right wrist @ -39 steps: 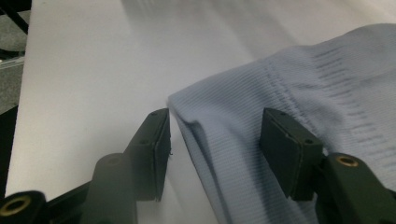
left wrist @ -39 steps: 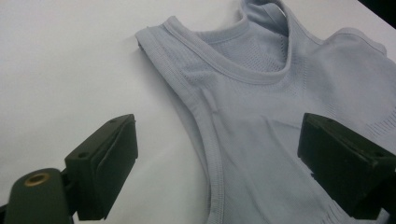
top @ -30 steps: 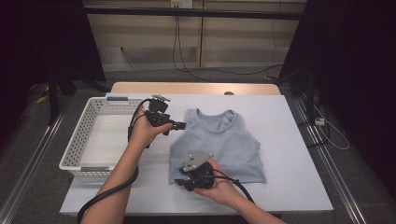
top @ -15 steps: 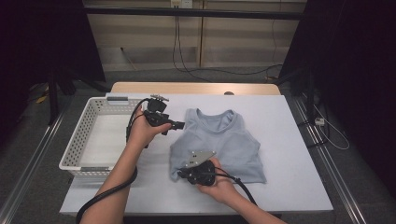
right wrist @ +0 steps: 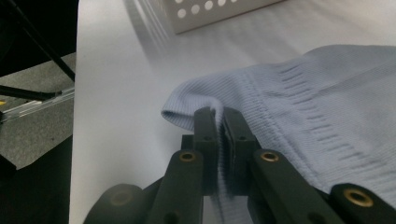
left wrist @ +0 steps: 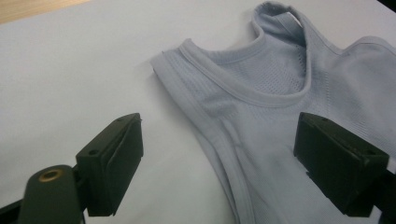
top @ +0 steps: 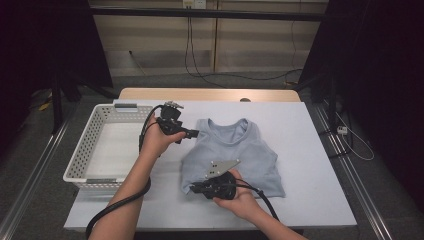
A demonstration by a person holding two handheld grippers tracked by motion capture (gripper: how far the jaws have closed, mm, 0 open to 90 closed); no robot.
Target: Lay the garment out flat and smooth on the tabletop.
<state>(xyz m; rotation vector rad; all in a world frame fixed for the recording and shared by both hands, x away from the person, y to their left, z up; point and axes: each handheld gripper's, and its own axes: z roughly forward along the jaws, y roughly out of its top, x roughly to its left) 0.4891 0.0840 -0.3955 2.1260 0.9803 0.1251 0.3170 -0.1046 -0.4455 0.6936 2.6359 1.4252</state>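
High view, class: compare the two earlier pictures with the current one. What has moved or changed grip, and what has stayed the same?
Little has changed. The right gripper stays clamped on the hem of the light blue tank top at its near left corner, shifting only slightly. The left gripper still hovers open at the top's left shoulder strap, not yet gripping. The top remains flat on the table, and the white basket has not moved.

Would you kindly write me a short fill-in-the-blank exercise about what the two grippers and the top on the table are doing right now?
1. The right gripper is shut on the bottom ____ of the light blue tank top.
2. The left gripper hovers near the top's shoulder strap with its jaws ____.
3. The white basket stands to the ____ of the top in the high view.
4. The top lies on a ____ table.

Missing words: hem; open; left; white
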